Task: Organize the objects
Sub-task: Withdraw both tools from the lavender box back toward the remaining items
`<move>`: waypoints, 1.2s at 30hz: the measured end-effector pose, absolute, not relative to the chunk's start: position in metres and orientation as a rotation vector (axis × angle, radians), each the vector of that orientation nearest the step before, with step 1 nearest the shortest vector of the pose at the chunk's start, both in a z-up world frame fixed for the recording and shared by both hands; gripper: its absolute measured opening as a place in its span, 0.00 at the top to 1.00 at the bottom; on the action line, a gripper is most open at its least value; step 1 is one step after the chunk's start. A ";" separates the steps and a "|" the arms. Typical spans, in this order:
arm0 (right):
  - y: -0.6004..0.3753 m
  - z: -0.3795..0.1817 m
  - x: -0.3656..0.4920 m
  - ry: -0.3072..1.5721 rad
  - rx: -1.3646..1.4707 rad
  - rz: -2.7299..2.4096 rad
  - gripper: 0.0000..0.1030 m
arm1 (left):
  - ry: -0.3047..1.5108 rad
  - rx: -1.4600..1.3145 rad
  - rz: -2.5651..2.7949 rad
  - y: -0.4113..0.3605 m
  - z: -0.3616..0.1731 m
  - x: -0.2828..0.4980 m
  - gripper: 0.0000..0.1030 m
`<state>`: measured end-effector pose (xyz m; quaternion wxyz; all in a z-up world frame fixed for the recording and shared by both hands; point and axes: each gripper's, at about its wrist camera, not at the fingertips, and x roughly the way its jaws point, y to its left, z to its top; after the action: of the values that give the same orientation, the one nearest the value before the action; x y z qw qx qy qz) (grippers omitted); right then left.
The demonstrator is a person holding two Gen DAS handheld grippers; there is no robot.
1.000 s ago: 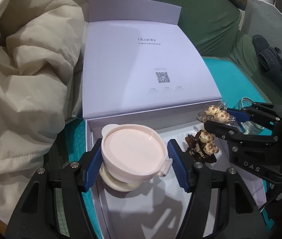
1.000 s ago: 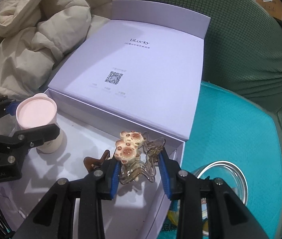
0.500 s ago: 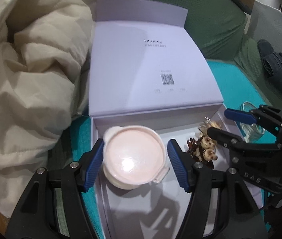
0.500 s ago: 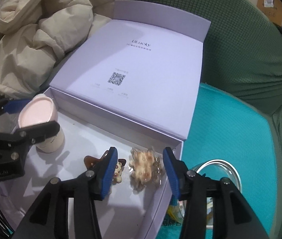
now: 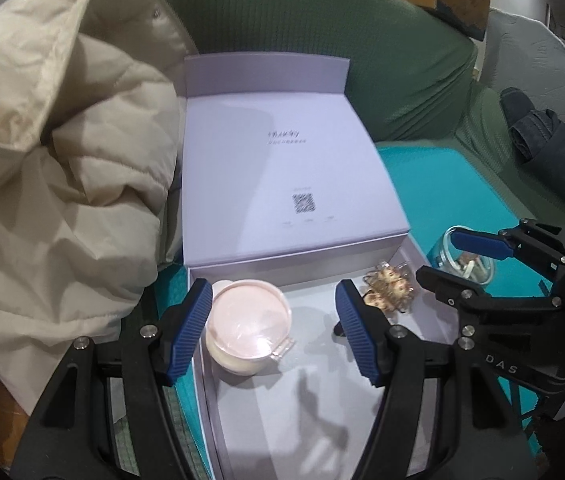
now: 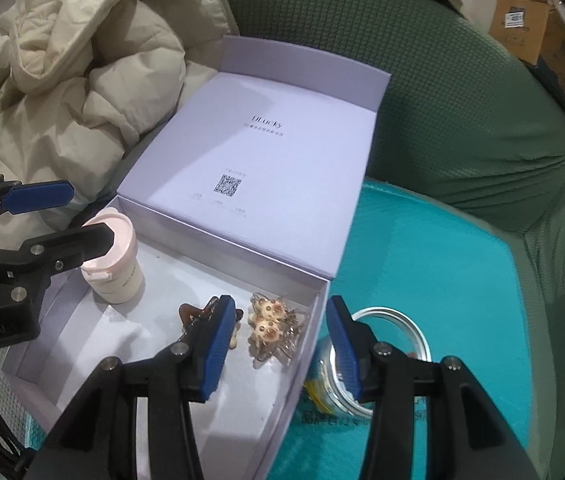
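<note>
Now both tongs [image 5: 272, 332] [image 6: 278, 340] gape empty, clear clip [image 6: 270, 326] dropped in the box [image 6: 282, 380].

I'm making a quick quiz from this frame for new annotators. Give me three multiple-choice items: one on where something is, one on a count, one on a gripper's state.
1. Where does the pink-lidded cup stand?
A. inside the open box
B. on the teal cushion
C. on the jacket

2. How many hair clips lie in the box?
A. one
B. two
C. four

3. What is the right gripper doing?
A. clamping a clip
B. holding the jar
C. open, holding nothing

Key: 1 A, the cup sits on the box floor. 2 B, a brown clip and a clear bear clip. 3 C, its jaws stand apart, with the clear bear clip lying free.
</note>
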<state>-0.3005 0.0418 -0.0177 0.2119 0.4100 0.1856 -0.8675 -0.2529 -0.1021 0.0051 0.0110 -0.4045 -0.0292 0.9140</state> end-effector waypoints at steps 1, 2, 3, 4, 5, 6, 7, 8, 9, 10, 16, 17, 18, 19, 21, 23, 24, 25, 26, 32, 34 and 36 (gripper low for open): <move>0.044 -0.015 -0.298 0.515 1.135 -2.414 0.53 | -0.084 -1.254 2.854 -0.100 0.008 -0.251 0.39; 0.046 -0.012 -0.297 0.515 1.132 -2.419 0.53 | -0.071 -1.247 2.855 -0.094 0.012 -0.254 0.39; 0.048 -0.010 -0.295 0.513 1.128 -2.423 0.53 | -0.063 -1.241 2.857 -0.092 0.015 -0.252 0.39; 0.050 -0.008 -0.294 0.511 1.126 -2.426 0.53 | -0.057 -1.235 2.858 -0.090 0.018 -0.250 0.39; 0.053 -0.005 -0.292 0.506 1.122 -2.430 0.53 | -0.048 -1.225 2.862 -0.088 0.022 -0.245 0.39; 0.055 -0.002 -0.290 0.503 1.118 -2.434 0.53 | -0.043 -1.218 2.865 -0.087 0.025 -0.243 0.39; 0.057 0.000 -0.286 0.501 1.113 -2.438 0.53 | -0.037 -1.211 2.869 -0.085 0.028 -0.241 0.38; 0.058 0.004 -0.284 0.498 1.108 -2.443 0.53 | -0.030 -1.204 2.873 -0.084 0.031 -0.239 0.37; 0.060 0.006 -0.282 0.497 1.103 -2.446 0.53 | -0.025 -1.198 2.880 -0.082 0.035 -0.236 0.35; 0.061 0.009 -0.279 0.495 1.095 -2.449 0.53 | -0.022 -1.190 2.887 -0.081 0.039 -0.232 0.34; 0.071 0.025 -0.261 0.496 1.056 -2.466 0.46 | -0.001 -1.153 2.914 -0.074 0.057 -0.216 0.28; 0.072 0.028 -0.258 0.496 1.049 -2.469 0.46 | 0.006 -1.148 2.918 -0.073 0.059 -0.213 0.28; 0.074 0.029 -0.256 0.497 1.046 -2.470 0.45 | 0.013 -1.144 2.923 -0.071 0.062 -0.210 0.26; 0.075 0.031 -0.253 0.499 1.043 -2.472 0.45 | 0.021 -1.145 2.929 -0.069 0.064 -0.208 0.24; 0.079 0.035 -0.247 0.497 1.037 -2.478 0.43 | 0.041 -1.145 2.946 -0.066 0.068 -0.203 0.22; 0.083 0.039 -0.241 0.494 1.031 -2.479 0.42 | 0.059 -1.145 2.961 -0.063 0.073 -0.197 0.20; 0.084 0.040 -0.239 0.493 1.029 -2.480 0.41 | 0.064 -1.144 2.966 -0.061 0.074 -0.195 0.19; 0.087 0.043 -0.235 0.492 1.024 -2.482 0.41 | 0.069 -1.142 2.971 -0.060 0.076 -0.193 0.18; 0.088 0.044 -0.233 0.491 1.022 -2.482 0.40 | 0.070 -1.137 2.977 -0.058 0.079 -0.189 0.18; 0.099 0.052 -0.216 0.482 1.002 -2.489 0.39 | 0.076 -1.128 2.984 -0.048 0.087 -0.173 0.15; 0.102 0.053 -0.210 0.483 0.997 -2.488 0.39 | 0.077 -1.137 2.986 -0.045 0.088 -0.169 0.11; 0.105 0.054 -0.205 0.484 0.996 -2.488 0.38 | 0.078 -1.136 3.000 -0.041 0.090 -0.163 0.09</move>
<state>-0.2048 0.1049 0.0538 0.2076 0.3576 0.1739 -0.8937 -0.1635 -0.0414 0.0905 -0.0337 -0.3537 0.0244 0.9344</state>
